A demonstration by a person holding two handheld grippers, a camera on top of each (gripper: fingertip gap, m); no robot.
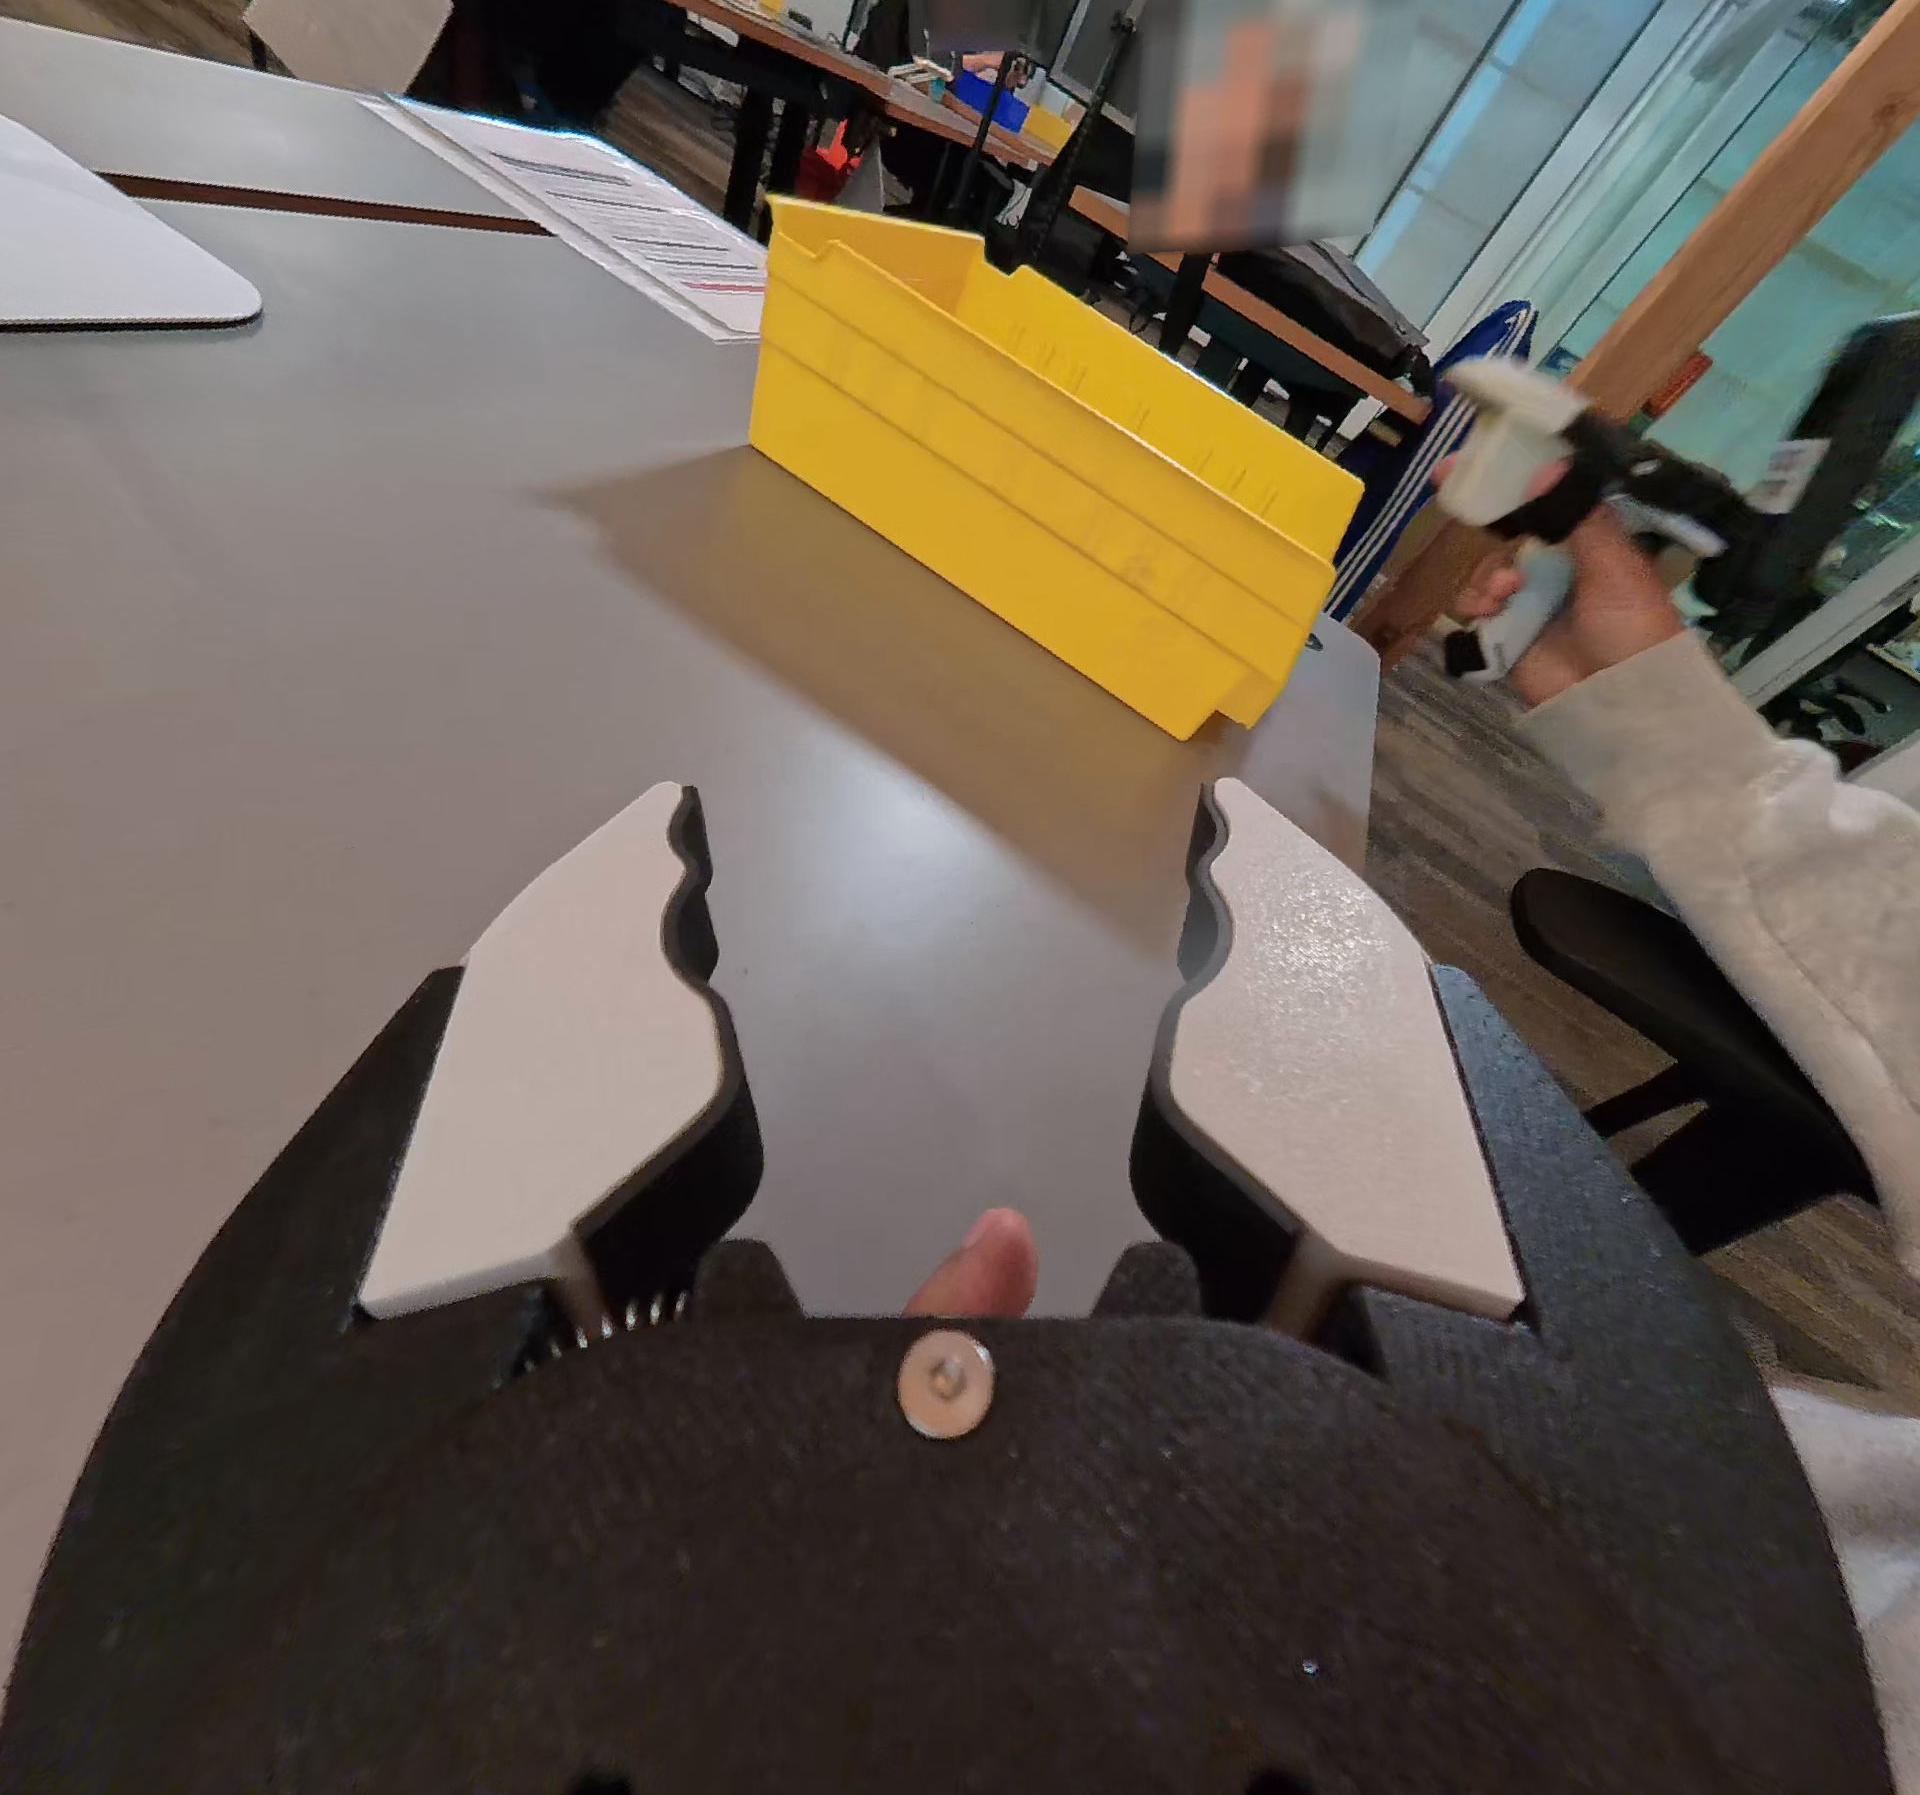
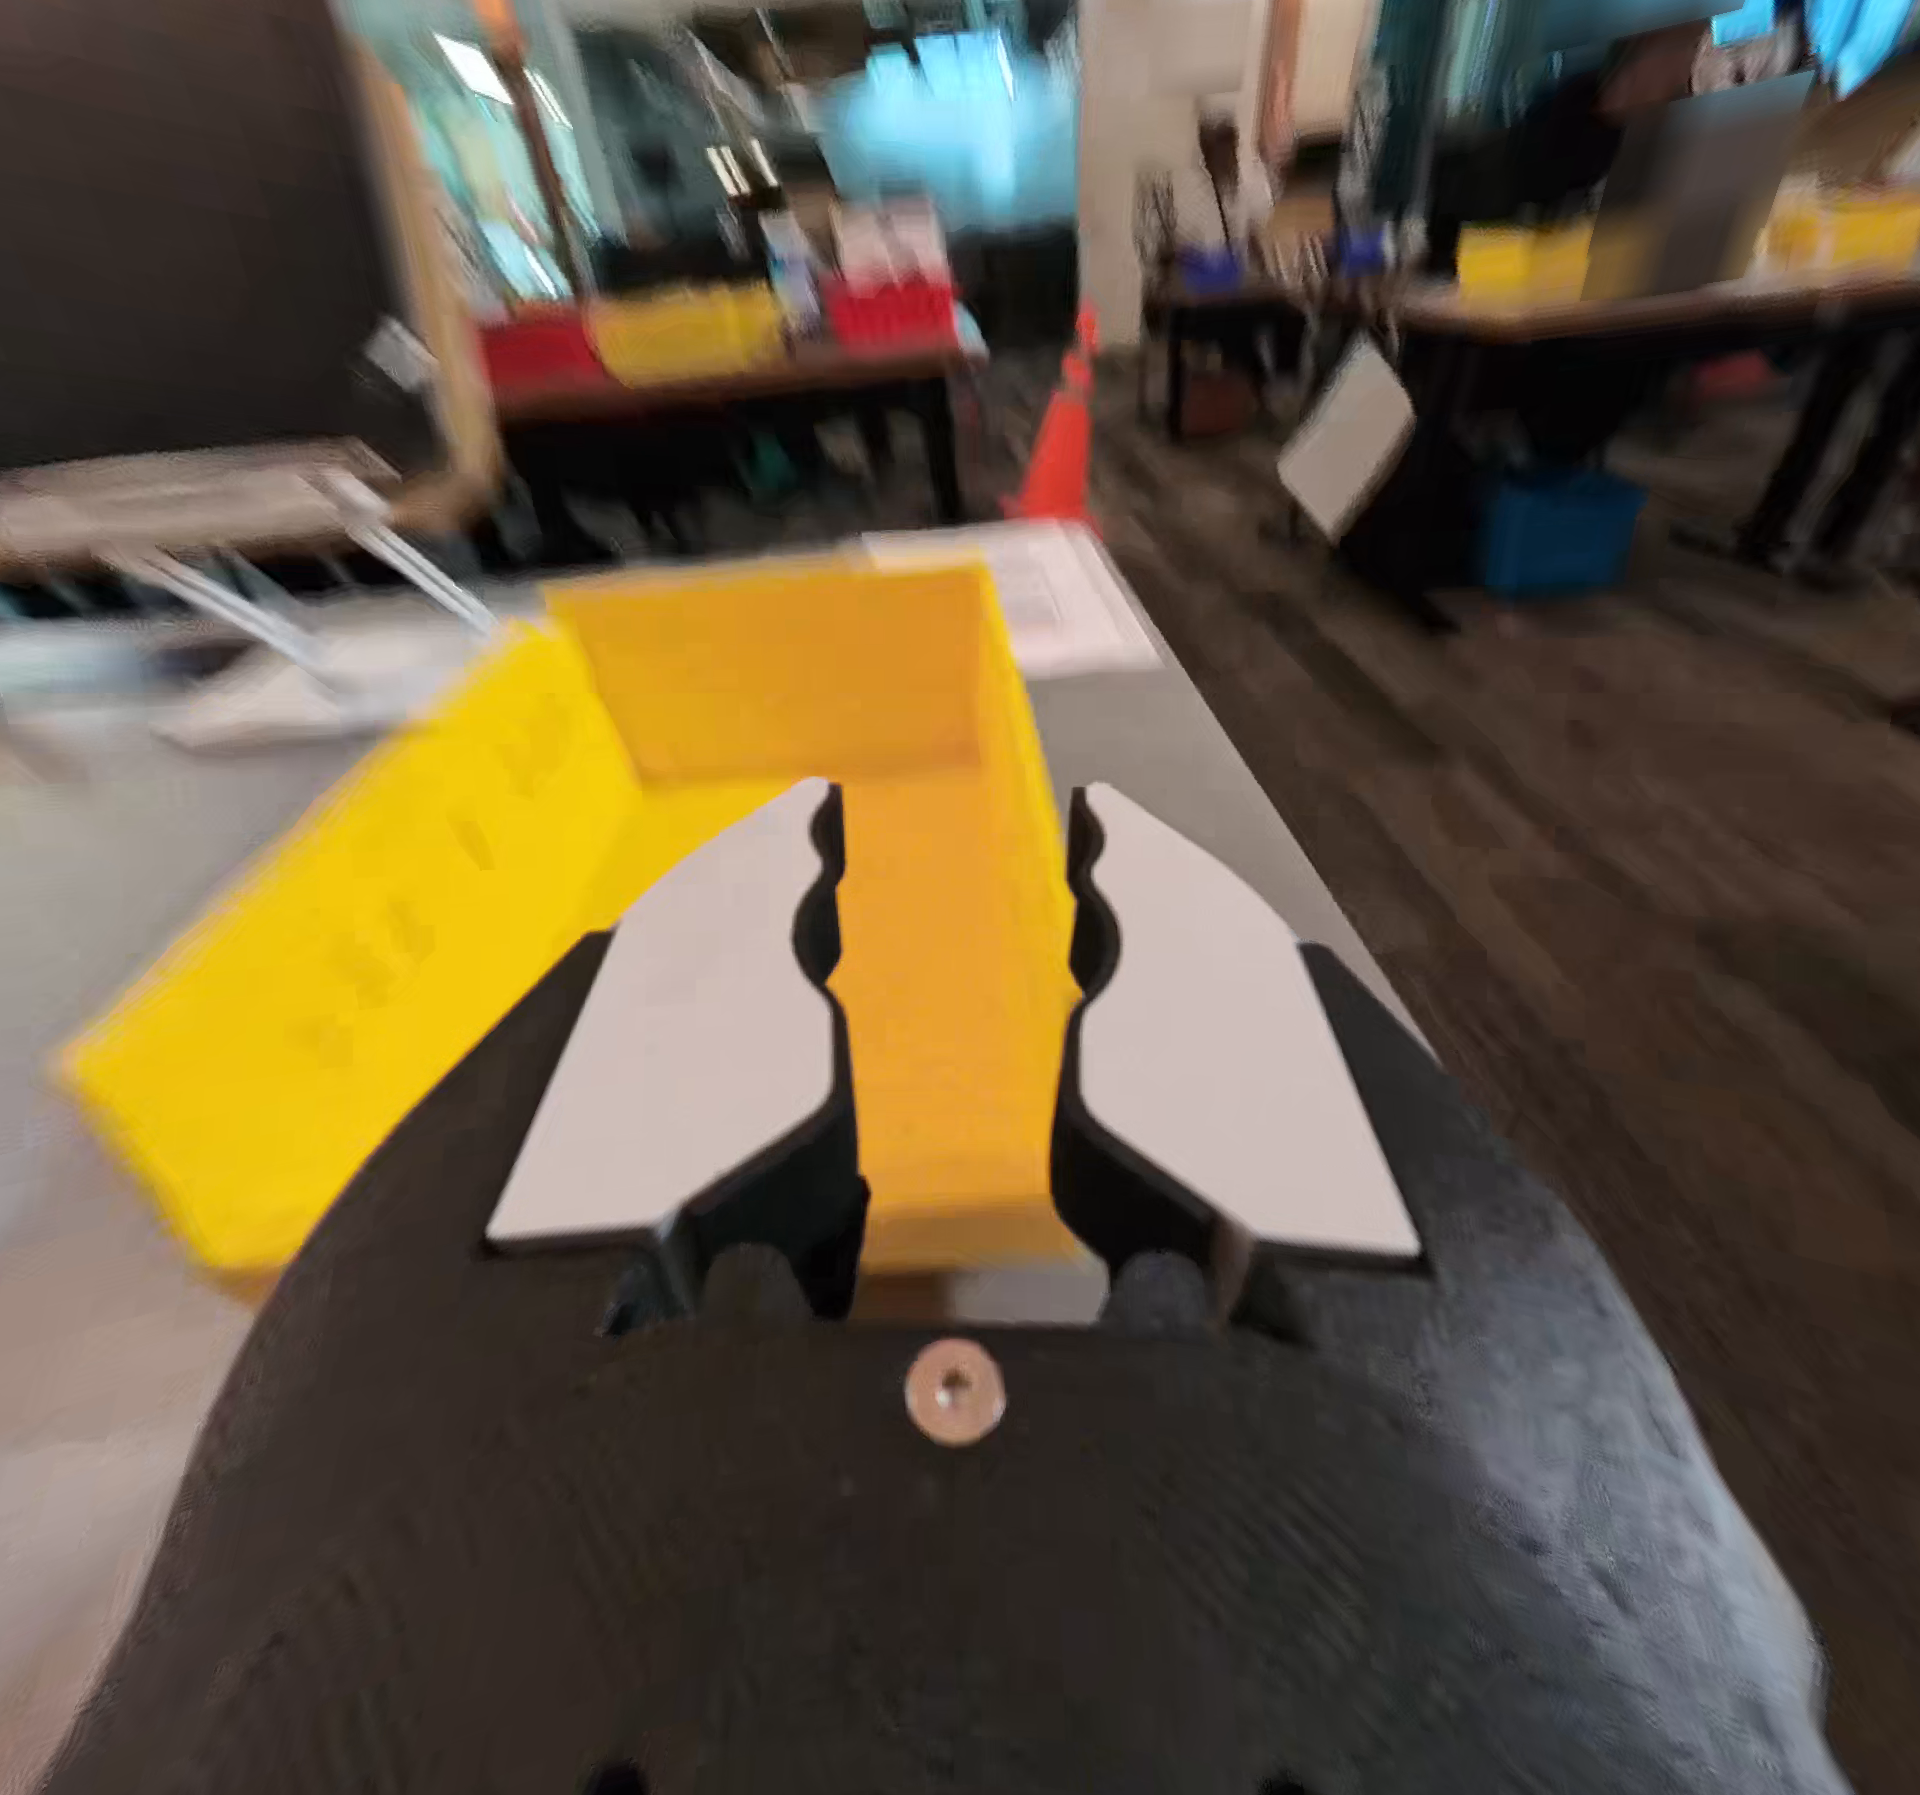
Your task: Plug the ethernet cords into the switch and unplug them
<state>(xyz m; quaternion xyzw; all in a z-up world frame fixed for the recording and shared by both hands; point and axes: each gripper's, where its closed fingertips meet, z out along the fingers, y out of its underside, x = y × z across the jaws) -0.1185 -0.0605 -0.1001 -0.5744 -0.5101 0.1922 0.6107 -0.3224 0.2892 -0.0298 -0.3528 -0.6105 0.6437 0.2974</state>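
1. My left gripper (image 1: 945,810) hangs low over the grey worktop (image 1: 364,654). Fingers spread wide, nothing between them. My own thumb tip (image 1: 982,1262) shows at the base.
2. My right gripper (image 2: 951,805) is raised off the worktop edge, aimed down into the yellow bin (image 1: 1039,457). Fingers parted about halfway, nothing held. That view is smeared with motion blur.
3. No switch and no ethernet cords show in either view. What I can see of the bin's floor is bare; I cannot tell where they lie.
4. My guess: both grippers are empty and open because nothing has been picked up; plugging not yet begun.
5. A printed sheet (image 1: 623,218) lies flat on the worktop behind the bin. A white pad (image 1: 94,239) sits at the far left.
6. No brand marks visible on the bin or grippers.
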